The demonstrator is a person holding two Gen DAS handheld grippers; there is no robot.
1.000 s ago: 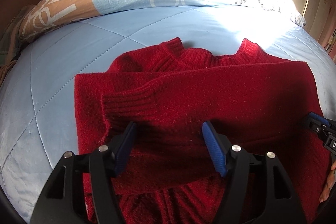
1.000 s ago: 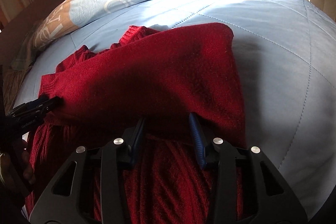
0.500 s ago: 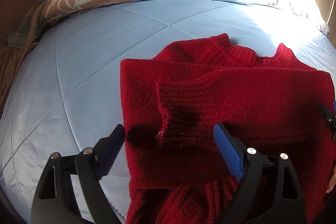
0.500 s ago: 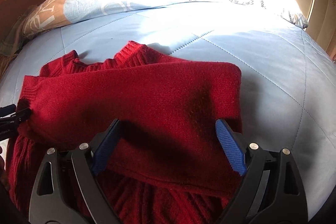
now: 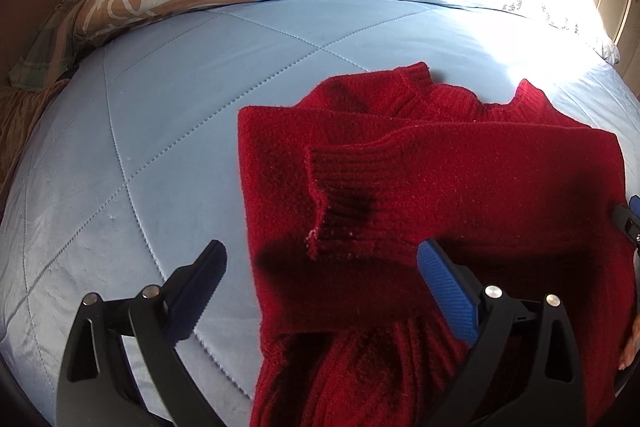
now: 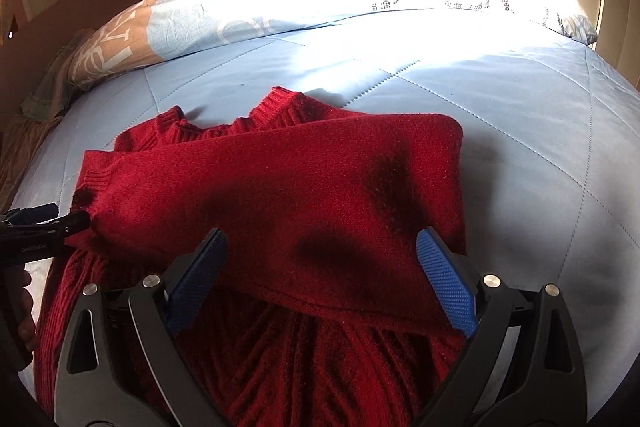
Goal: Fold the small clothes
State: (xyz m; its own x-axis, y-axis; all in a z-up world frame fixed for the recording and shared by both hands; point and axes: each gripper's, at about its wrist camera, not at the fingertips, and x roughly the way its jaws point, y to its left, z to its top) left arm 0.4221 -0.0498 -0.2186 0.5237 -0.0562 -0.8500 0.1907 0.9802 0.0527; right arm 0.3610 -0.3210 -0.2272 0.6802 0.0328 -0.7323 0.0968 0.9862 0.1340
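I've just let go with both grippers: the left gripper [image 5: 320,287] and right gripper [image 6: 320,275] have jaws opening wide, up from a much narrower gap, gripping nothing. The sweater [image 5: 460,179] lies on the bed [image 5: 160,147], both sleeves folded across its chest. Next I'd judge comes the hem fold.

Red knit sweater [image 5: 460,179] lies flat on the light-blue quilted bed [image 5: 160,155], ribbed collar toward the pillows. Both sleeves are folded across the chest, the ribbed cuff [image 5: 340,195] lying on top.
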